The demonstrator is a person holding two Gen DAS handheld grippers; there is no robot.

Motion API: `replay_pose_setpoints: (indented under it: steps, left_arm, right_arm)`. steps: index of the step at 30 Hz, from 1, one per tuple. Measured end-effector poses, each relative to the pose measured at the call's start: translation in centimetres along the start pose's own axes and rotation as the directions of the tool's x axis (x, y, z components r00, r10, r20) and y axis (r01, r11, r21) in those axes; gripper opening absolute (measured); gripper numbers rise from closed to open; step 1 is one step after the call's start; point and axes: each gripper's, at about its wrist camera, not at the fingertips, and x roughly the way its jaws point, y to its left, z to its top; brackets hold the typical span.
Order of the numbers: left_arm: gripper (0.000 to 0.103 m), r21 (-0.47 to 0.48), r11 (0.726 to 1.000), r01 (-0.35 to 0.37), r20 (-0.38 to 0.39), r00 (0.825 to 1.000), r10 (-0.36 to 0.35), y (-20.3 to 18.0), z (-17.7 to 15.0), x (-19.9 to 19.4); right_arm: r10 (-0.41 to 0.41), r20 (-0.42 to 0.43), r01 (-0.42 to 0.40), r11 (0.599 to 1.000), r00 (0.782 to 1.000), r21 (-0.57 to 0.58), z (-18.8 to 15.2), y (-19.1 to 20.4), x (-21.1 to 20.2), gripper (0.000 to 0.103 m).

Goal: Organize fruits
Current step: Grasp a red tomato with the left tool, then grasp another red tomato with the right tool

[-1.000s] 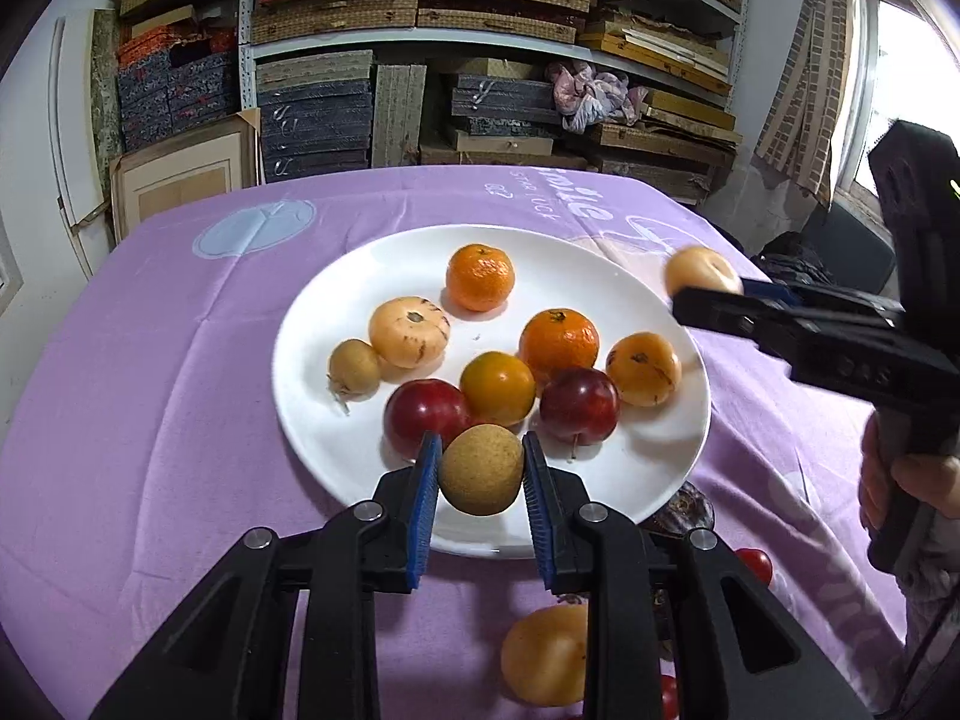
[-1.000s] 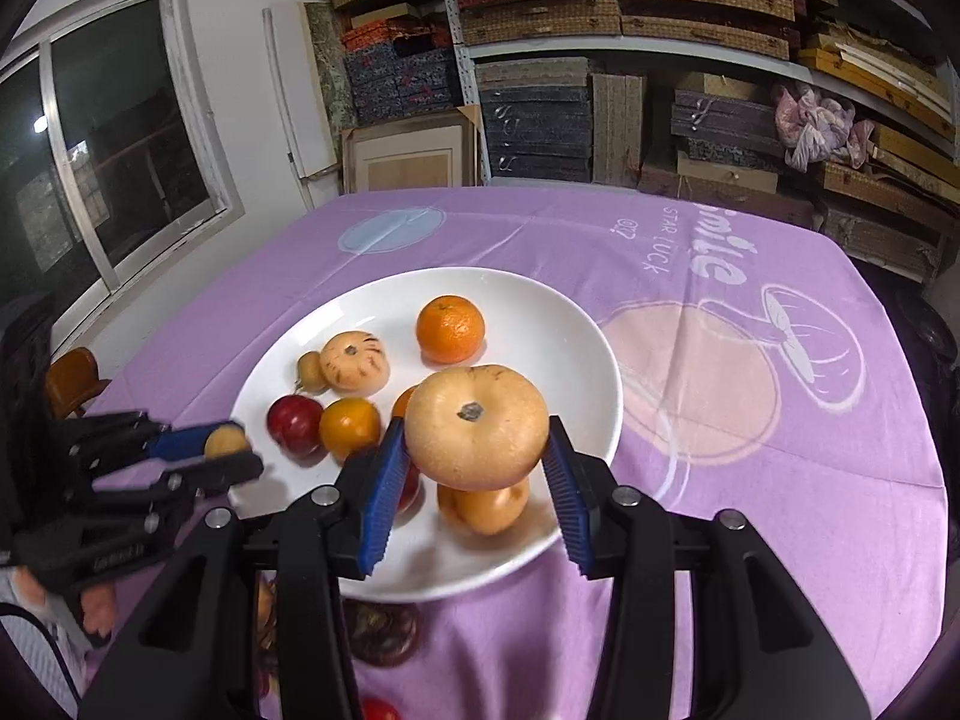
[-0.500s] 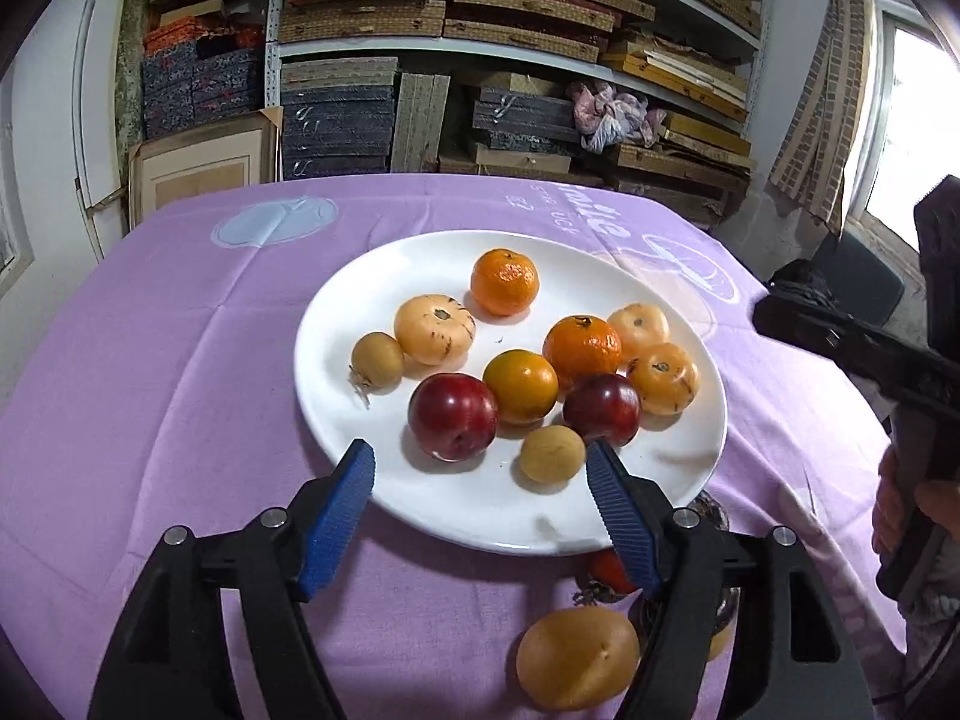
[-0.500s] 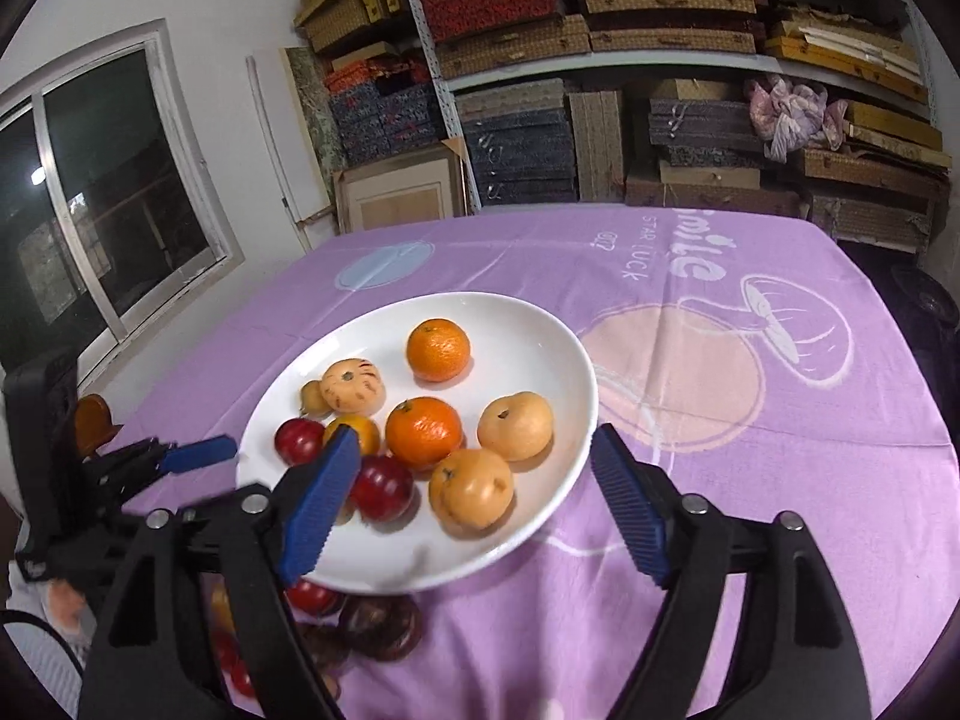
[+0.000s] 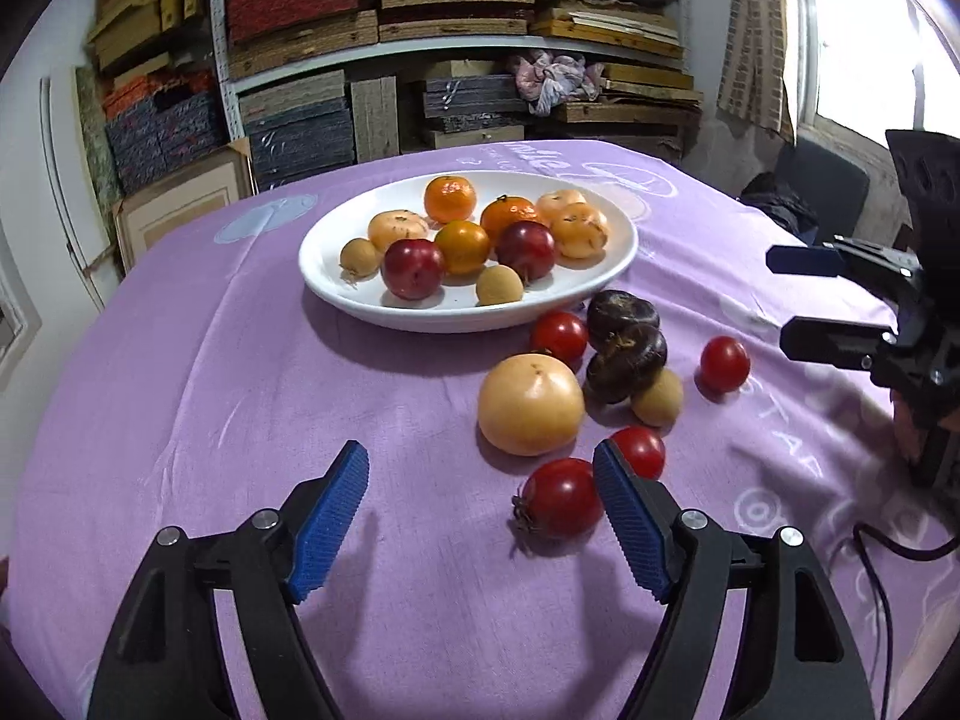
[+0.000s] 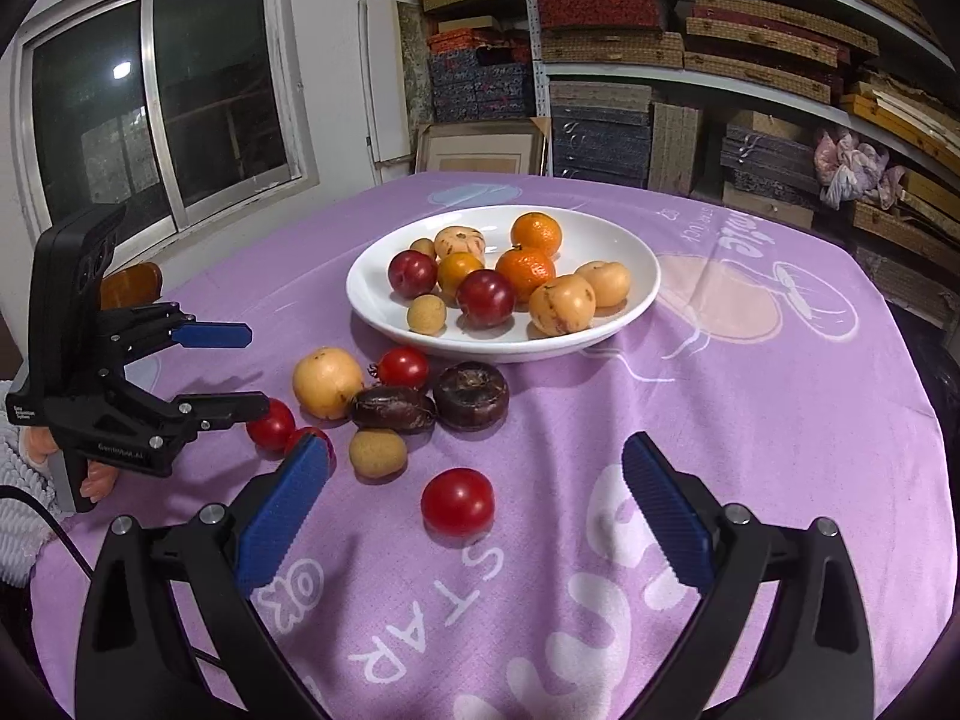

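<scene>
Blue ribbed pads line the black plastic fingers of the left gripper (image 5: 480, 516), whose jaws are opening with nothing pressed between them; a glossy red tomato (image 5: 561, 507) lies just inside the right-hand pad on the cloth. The right gripper (image 6: 474, 516) is likewise opening, wide and empty, with another smooth round tomato (image 6: 458, 501) on the cloth between its pads, touching neither.

Outward from the left gripper, at about one o'clock, sits a large pale-yellow round fruit (image 5: 531, 405) with a dimpled top. Beside it are two dark, wrinkled, flattened fruits (image 5: 624, 339), a small tan matte ball (image 5: 657, 397) and more tomatoes. All rest on a soft purple tablecloth (image 5: 240, 420) printed with white letters.

Farther off at twelve o'clock stands the shallow white glazed plate (image 5: 360, 300). It holds two bright oranges (image 5: 450, 198), two shiny dark-red plums (image 5: 413, 268), several speckled yellow-orange fruits and two small tan ones.

Behind the table, metal shelves (image 6: 690, 78) carry stacked woven and wooden boards.
</scene>
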Motion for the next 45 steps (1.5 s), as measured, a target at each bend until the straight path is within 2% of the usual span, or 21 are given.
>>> replay_pose_setpoints:
  steps: [3,6,13,15,17,19,20,23,29,35,36,40,45]
  left_arm:
    - [0.078,0.031,0.999,0.015,-0.014,1.000,-0.014,-0.8,-0.1,0.5]
    - [0.078,0.008,0.999,0.046,-0.017,0.999,-0.046,-0.4,-0.2,0.6]
    - [0.077,-0.011,0.994,0.112,-0.084,0.990,-0.112,-0.3,0.0,1.9]
    - [0.071,-0.034,0.991,0.126,-0.098,0.987,-0.129,0.0,-0.1,2.2]
    - [0.049,-0.045,0.990,0.136,-0.120,0.983,-0.141,0.1,-0.2,2.6]
    - [0.044,-0.036,0.989,0.142,-0.130,0.981,-0.145,-0.2,-0.2,2.8]
    - [0.038,-0.028,0.988,0.154,-0.130,0.979,-0.156,-0.4,-0.2,2.8]
    - [0.033,0.004,0.986,0.169,-0.132,0.977,-0.167,-1.2,-0.4,2.6]
    - [0.032,0.023,0.983,0.184,-0.133,0.975,-0.180,-1.8,-0.6,2.4]
    - [0.033,0.016,0.983,0.182,-0.133,0.975,-0.179,-1.8,-0.6,2.4]
    - [0.033,0.016,0.983,0.181,-0.133,0.975,-0.178,-1.8,-0.6,2.4]
    - [0.033,0.020,0.984,0.178,-0.134,0.976,-0.174,-1.8,-0.6,2.4]
    - [0.033,0.022,0.984,0.176,-0.135,0.976,-0.171,-1.9,-0.5,2.4]
  right_arm:
    - [0.007,-0.012,-0.007,1.000,1.000,-0.008,0.0,0.2,0.1,0.096]
    - [0.010,-0.026,-0.010,1.000,1.000,-0.003,-0.1,0.1,0.3,0.096]
    - [-0.005,-0.056,0.006,1.000,0.998,0.003,-0.3,0.1,0.8,0.096]
    - [-0.003,-0.057,0.004,1.000,0.998,0.009,-0.2,-0.1,0.9,0.096]
    - [-0.003,-0.060,0.004,1.000,0.998,0.010,-0.2,-0.1,1.0,0.097]
    - [-0.001,-0.060,0.002,1.000,0.998,0.006,-0.2,-0.1,1.0,0.097]
    - [0.000,-0.062,0.000,1.000,0.998,0.003,-0.2,0.0,1.2,0.097]
    - [0.004,-0.066,-0.004,1.000,0.998,0.000,-0.2,0.0,1.3,0.097]
    - [0.013,-0.078,-0.013,1.000,0.997,-0.004,-0.4,0.1,1.4,0.097]
    - [-0.006,-0.104,-0.003,0.996,0.995,-0.085,-0.6,1.7,1.9,0.096]
    - [-0.014,-0.107,0.004,0.995,0.994,-0.097,-0.7,1.9,2.0,0.095]
    - [-0.026,-0.133,0.013,0.995,0.991,-0.099,-0.7,1.9,2.6,0.070]
    - [-0.017,-0.147,0.004,0.996,0.989,-0.089,-0.8,1.7,2.9,0.063]
